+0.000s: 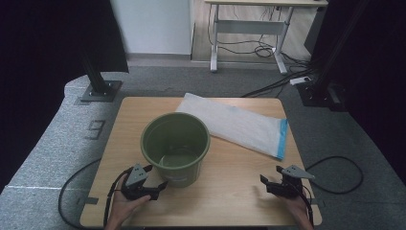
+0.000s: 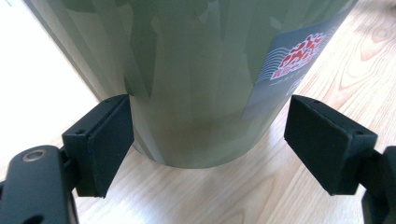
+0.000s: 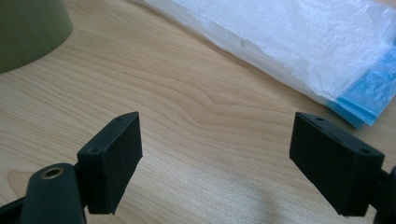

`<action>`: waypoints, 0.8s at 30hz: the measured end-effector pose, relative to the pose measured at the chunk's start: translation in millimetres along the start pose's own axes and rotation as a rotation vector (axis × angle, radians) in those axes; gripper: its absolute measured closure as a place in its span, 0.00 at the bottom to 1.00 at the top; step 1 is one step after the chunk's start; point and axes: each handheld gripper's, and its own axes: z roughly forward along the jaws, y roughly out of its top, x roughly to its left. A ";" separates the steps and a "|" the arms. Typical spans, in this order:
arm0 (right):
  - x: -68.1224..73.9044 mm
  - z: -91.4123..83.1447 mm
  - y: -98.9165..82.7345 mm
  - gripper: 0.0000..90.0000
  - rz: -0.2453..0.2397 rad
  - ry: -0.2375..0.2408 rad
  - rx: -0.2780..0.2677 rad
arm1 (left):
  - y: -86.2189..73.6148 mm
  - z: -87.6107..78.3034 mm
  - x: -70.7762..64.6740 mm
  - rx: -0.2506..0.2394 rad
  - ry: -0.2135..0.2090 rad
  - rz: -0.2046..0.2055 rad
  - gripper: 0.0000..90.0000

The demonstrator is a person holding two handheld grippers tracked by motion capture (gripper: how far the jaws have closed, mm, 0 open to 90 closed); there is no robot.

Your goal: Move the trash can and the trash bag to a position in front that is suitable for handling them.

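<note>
Here: olive-green round plastic bucket (image 1: 175, 146) upright mid-table, left gripper (image 2: 208, 140) spread wide around base, one pad touching. Right gripper (image 3: 215, 154) spread, empty, near folded white plastic bag (image 1: 239, 124). Risk: low squeeze on tapered wall, likely slipping or tipping.

A green bucket (image 1: 175, 147) stands upright near the middle of the wooden table (image 1: 230, 191), with a white plastic bag (image 1: 234, 124) with a blue end lying flat behind it to the right. The left gripper (image 1: 152, 179) sits just beside the bucket's base, jaws apart, while the right gripper (image 1: 270, 175) rests well apart near the table's right front, jaws apart too.
</note>
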 end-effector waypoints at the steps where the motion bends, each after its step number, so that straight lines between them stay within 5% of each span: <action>1: 0.2 0.2 0.2 0.18 -0.002 0.002 0.001 | 2.1 2.3 -1.0 0.003 -0.001 0.006 0.17; 13: 4.2 4.8 5.0 0.19 -0.038 0.035 -0.004 | 30.8 38.1 -7.2 0.025 0.031 0.017 0.18; 24: 6.0 7.2 6.8 0.19 -0.044 0.041 -0.001 | 54.3 67.2 -8.4 0.037 0.007 0.002 0.18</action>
